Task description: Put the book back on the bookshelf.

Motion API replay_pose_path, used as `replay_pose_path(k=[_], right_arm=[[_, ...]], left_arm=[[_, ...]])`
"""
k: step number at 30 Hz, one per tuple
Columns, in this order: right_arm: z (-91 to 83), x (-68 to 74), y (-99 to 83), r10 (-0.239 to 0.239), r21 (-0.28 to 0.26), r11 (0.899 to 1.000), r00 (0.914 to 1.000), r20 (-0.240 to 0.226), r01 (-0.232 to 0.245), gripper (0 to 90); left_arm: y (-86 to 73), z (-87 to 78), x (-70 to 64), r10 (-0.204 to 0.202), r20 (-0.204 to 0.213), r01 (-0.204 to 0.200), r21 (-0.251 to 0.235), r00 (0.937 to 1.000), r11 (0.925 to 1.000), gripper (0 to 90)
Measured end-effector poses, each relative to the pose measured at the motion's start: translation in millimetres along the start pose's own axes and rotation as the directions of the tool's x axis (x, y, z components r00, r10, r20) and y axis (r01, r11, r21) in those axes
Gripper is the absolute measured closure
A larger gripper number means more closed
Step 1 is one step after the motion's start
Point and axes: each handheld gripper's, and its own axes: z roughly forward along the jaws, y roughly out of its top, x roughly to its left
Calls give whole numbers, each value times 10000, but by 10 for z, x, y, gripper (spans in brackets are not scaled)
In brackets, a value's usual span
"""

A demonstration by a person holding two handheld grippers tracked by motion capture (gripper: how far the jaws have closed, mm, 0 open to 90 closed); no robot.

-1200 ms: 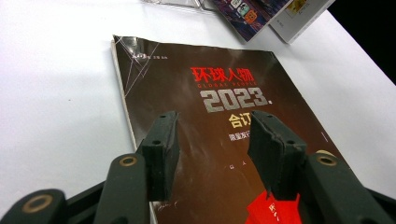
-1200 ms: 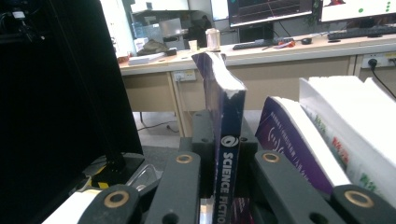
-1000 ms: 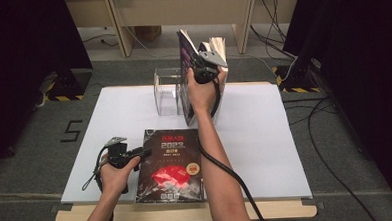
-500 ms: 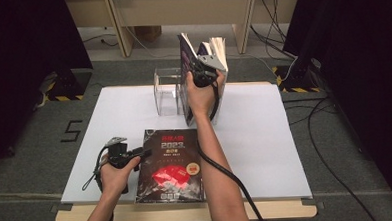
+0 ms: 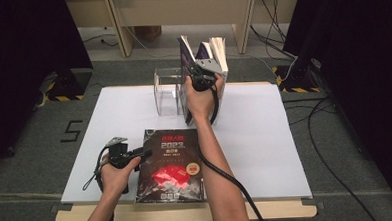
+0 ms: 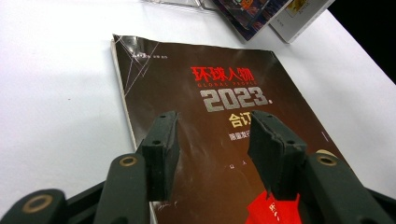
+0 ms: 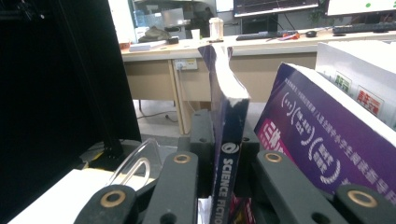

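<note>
White table (image 5: pixel 285 136): right gripper (image 7: pixel 223 154) clamped on upright dark book (image 7: pixel 226 121).

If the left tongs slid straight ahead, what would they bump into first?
Probably the dark 2023 magazine: the open left tongs already hover over its cover, tilted down toward it. How high they are is hard to judge.

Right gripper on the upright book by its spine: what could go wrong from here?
The right gripper pinches only the spine of the Science Fiction book, so it could swing or slip out. The purple book leans right against it and may topple if that support moves. The left gripper, open over the 2023 magazine, isn't steadying anything.
</note>
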Motion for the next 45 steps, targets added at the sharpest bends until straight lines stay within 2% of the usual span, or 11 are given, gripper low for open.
replay_pose_path(k=[27,37,45], right_arm=[[-208,-6,-128,-395,369,9985,9991,-166,401,796],[-388,-92,-116,96,633,9980,9997,-229,-81,752],[-403,-126,-132,672,907,9938,9972,-320,-641,712]], left_arm=[[-12,39,-37,76,69,-77,95,9999,9999,516],[-17,52,-45,55,166,-57,135,9998,9999,516],[-19,59,-56,37,200,-40,166,9998,9999,516]])
